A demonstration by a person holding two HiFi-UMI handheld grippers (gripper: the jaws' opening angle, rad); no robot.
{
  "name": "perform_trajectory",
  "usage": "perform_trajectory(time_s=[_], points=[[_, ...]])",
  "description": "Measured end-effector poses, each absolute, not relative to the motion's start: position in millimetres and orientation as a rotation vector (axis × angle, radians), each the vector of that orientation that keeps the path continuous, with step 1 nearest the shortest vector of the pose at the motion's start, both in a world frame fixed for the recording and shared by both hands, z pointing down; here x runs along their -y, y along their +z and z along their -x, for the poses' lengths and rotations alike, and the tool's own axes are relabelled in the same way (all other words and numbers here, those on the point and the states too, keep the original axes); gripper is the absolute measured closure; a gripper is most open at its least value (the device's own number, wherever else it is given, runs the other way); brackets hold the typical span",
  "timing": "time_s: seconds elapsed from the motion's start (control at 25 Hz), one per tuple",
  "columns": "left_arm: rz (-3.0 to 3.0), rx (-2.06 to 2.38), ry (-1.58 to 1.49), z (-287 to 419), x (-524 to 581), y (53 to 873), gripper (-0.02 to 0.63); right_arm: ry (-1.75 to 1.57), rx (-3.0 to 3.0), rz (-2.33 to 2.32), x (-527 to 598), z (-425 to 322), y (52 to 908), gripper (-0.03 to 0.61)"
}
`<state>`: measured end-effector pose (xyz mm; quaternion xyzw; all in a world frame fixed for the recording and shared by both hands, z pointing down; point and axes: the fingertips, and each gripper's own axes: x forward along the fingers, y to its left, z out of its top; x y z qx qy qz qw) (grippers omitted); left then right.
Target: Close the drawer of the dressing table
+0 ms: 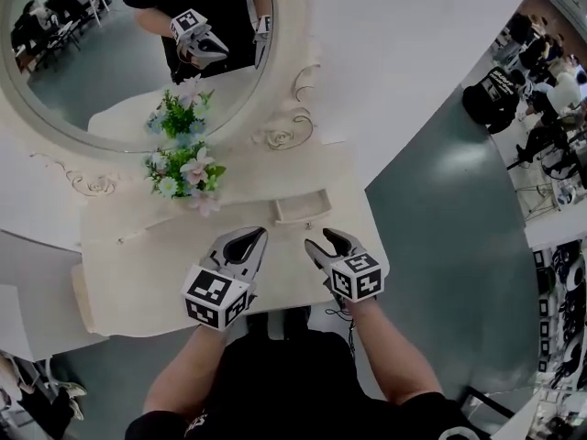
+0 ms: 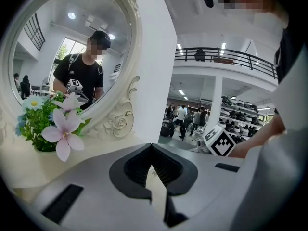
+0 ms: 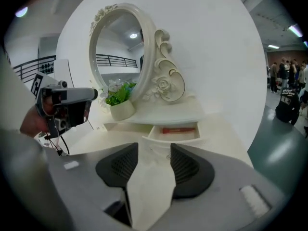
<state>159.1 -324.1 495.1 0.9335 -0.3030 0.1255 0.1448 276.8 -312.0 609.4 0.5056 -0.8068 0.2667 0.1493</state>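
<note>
The cream dressing table (image 1: 138,273) has a small drawer (image 1: 300,207) standing pulled out below its raised shelf. In the right gripper view the drawer (image 3: 174,131) lies straight ahead with a red stick-shaped item (image 3: 179,130) inside. My right gripper (image 1: 323,242) hovers over the tabletop just in front of the drawer, jaws open, nothing between them (image 3: 154,148). My left gripper (image 1: 255,236) hangs beside it to the left, also above the tabletop, its tips together and empty (image 2: 152,148).
An oval mirror (image 1: 110,53) in an ornate frame rises at the back. A pot of artificial flowers (image 1: 183,174) stands on the shelf left of the drawer. Grey-green floor (image 1: 440,227) lies right of the table, with people and shelving far off.
</note>
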Motion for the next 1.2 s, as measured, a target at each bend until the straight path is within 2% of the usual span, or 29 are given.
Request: perform_trajectory(time_s=[0.08, 0.12, 0.28, 0.64, 0.84, 1.2], points=[[-2.678, 0.899, 0.360, -156, 325, 497, 0.609, 0.802, 2.312, -1.413, 317, -273, 622, 0.417], [-2.670, 0.910, 0.358, -155, 325, 498, 0.609, 0.807, 2.300, -1.405, 320, -273, 628, 0.422], [-2.638, 0.939, 0.354, -148, 327, 504, 0.609, 0.810, 2.216, -1.423, 335, -279, 650, 0.399], [-2.599, 0.984, 0.358, -135, 329, 509, 0.609, 0.827, 2.104, -1.434, 353, -280, 685, 0.399], [-2.588, 0.999, 0.362, -130, 329, 511, 0.609, 0.830, 2.068, -1.425, 355, -281, 694, 0.471], [-2.600, 0.997, 0.345, -131, 334, 505, 0.609, 0.785, 2.089, -1.412, 361, -282, 680, 0.476]])
